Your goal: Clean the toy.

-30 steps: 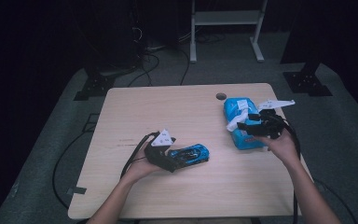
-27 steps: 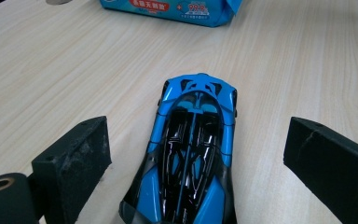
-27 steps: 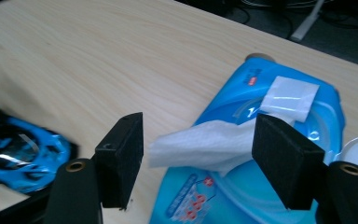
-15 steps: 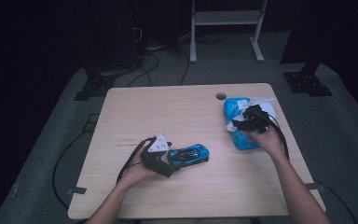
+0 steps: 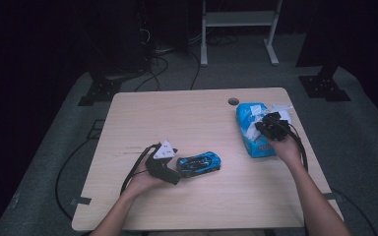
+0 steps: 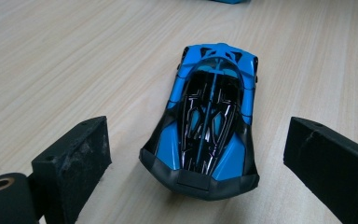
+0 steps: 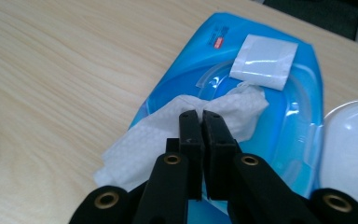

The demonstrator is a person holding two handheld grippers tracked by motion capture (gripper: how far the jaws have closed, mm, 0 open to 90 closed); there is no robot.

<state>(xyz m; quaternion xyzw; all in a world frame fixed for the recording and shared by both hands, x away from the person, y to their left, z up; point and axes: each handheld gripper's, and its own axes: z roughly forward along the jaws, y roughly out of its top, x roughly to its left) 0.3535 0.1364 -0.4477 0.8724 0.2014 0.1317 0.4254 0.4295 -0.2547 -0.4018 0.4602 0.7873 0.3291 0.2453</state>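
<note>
Seen from above, right gripper (image 5: 269, 129) just closing over the blue wipes pack (image 5: 254, 140) at the table's (image 5: 187, 118) right edge; up close, pinching a soft, limp wipe (image 7: 182, 126) by its middle fold; left gripper (image 6: 200, 154) spread around the toy car (image 6: 207, 121).

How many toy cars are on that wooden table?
1. A single glossy blue and black toy sports car sits on the light wooden table, between the open jaws of the left gripper. Another could hide behind the blue wet-wipe pack, though none shows.
</note>
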